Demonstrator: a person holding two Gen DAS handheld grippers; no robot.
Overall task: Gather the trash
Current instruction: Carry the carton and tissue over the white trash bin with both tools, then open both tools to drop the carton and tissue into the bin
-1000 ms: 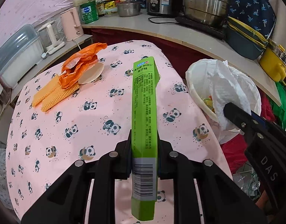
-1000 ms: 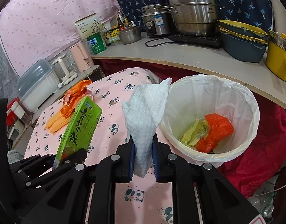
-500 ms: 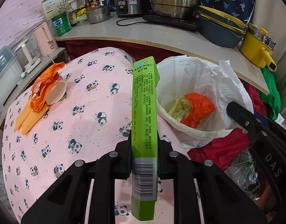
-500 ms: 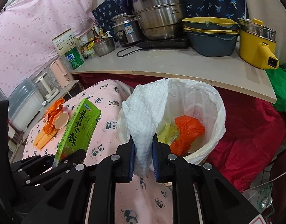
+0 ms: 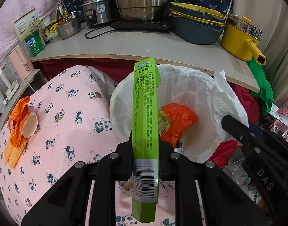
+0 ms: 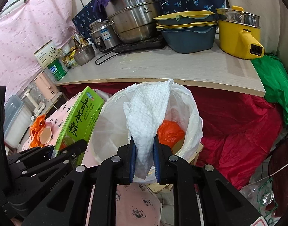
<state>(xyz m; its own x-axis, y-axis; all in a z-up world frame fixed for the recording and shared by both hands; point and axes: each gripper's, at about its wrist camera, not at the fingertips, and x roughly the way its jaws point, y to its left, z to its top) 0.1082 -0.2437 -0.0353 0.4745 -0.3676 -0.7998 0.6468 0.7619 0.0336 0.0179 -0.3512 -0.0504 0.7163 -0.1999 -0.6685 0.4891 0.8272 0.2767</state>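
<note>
My left gripper (image 5: 145, 146) is shut on a long green box (image 5: 145, 113), held upright over the near rim of a white-lined trash bin (image 5: 193, 86). My right gripper (image 6: 144, 150) is shut on a crumpled white paper towel (image 6: 147, 113), held over the same bin (image 6: 110, 128). The bin holds an orange bag (image 5: 178, 120) and yellowish scraps. The green box also shows in the right wrist view (image 6: 80, 122). The towel also shows in the left wrist view (image 5: 228, 103), at the bin's right.
An orange wrapper (image 5: 17, 120), a paper cup (image 5: 30, 125) and orange wafers (image 5: 12, 152) lie on the panda-print table (image 5: 68, 113) at left. A counter (image 5: 144, 45) with pots stands behind the bin. Red cloth (image 6: 238, 131) lies to the right of the bin.
Both grippers have moved from over the table to above the bin, carrying the green box and the paper towel. The bin now sits directly under them.
</note>
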